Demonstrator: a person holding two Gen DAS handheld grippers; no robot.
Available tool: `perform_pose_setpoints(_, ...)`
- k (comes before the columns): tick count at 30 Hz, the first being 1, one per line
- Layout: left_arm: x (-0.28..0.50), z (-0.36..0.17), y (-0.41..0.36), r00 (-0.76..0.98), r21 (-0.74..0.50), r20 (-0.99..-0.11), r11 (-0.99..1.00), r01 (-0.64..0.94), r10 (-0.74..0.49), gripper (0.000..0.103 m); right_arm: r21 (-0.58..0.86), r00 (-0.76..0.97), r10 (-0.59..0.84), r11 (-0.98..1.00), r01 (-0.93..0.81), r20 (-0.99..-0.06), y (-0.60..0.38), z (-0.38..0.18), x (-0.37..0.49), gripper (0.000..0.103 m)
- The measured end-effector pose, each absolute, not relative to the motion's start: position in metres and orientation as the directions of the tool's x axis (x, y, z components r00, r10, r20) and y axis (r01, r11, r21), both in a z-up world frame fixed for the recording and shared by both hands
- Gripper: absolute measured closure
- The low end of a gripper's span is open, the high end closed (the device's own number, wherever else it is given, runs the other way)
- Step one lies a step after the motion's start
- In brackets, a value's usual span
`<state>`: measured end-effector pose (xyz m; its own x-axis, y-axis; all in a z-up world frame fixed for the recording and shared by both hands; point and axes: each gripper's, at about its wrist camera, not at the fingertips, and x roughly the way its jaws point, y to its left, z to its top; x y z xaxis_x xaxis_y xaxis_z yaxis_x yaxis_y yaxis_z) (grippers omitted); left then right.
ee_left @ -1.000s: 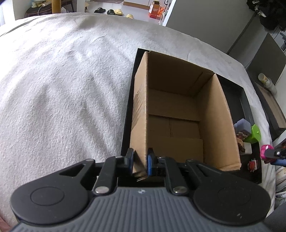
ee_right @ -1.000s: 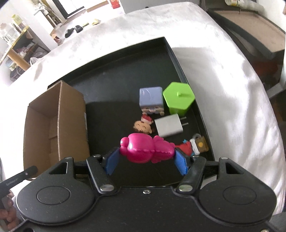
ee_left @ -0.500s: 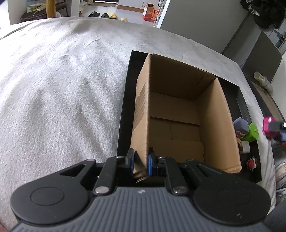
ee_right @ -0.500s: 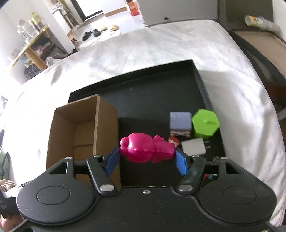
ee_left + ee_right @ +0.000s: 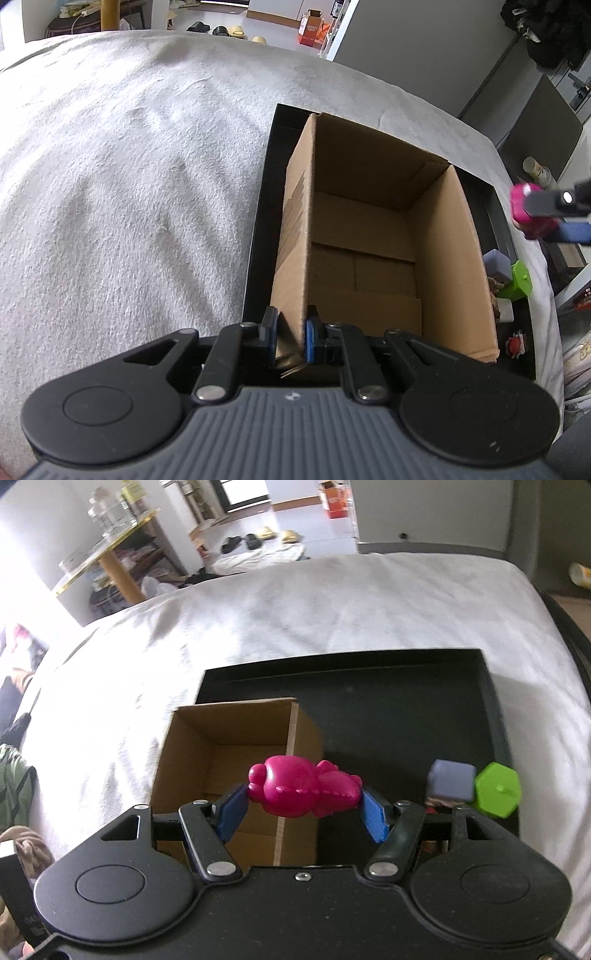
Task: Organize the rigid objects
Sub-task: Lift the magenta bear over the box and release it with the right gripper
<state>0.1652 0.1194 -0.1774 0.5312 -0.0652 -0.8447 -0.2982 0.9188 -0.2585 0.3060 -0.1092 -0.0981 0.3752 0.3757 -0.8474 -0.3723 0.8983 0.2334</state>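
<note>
Right wrist view: shows the right gripper (image 5: 303, 805) clamped on a magenta plastic bear-shaped toy (image 5: 304, 792), carried in the air over the right wall of the open brown cardboard box (image 5: 229, 738), at about 12 o'clock from the pads. Long axis of the toy lies crosswise between the blue pads (image 5: 232, 808), head toward 9 o'clock, feet toward 3 o'clock. Left wrist view: shows the left gripper (image 5: 291, 338) pinched nearly closed on the box's near left wall, steadying it. Box interior looks bare, so probably nothing stowed yet. Left on the black rectangular tray (image 5: 406, 686), at 3 o'clock: a lavender cube (image 5: 450, 781), a lime-green hexagonal block (image 5: 496, 790) and several small figures, partly hidden. Next, judging by position: lowering the toy into the box.
</note>
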Motion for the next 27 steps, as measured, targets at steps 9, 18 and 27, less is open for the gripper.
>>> perform_pose_setpoints(9, 0.161, -0.18, 0.125, 0.553, -0.306, -0.827, 0.904, -0.297, -0.098, 0.089, 0.218, 0.342, 0.395, 0.864, -0.454, -0.853, -0.068, -0.101, 0.309, 0.039)
perform_pose_setpoints(18, 0.16, -0.182, 0.13, 0.567, -0.336, -0.815, 0.895, -0.294, -0.12, 0.088, 0.179, 0.332, 0.392, 0.834, -0.522, -0.858, -0.033, -0.098, 0.31, 0.039)
perform_pose_setpoints(27, 0.159, -0.183, 0.131, 0.573, -0.343, -0.811, 0.891, -0.297, -0.121, 0.087, 0.203, 0.342, 0.442, 0.809, -0.551, -0.829, -0.016, -0.081, 0.318, 0.034)
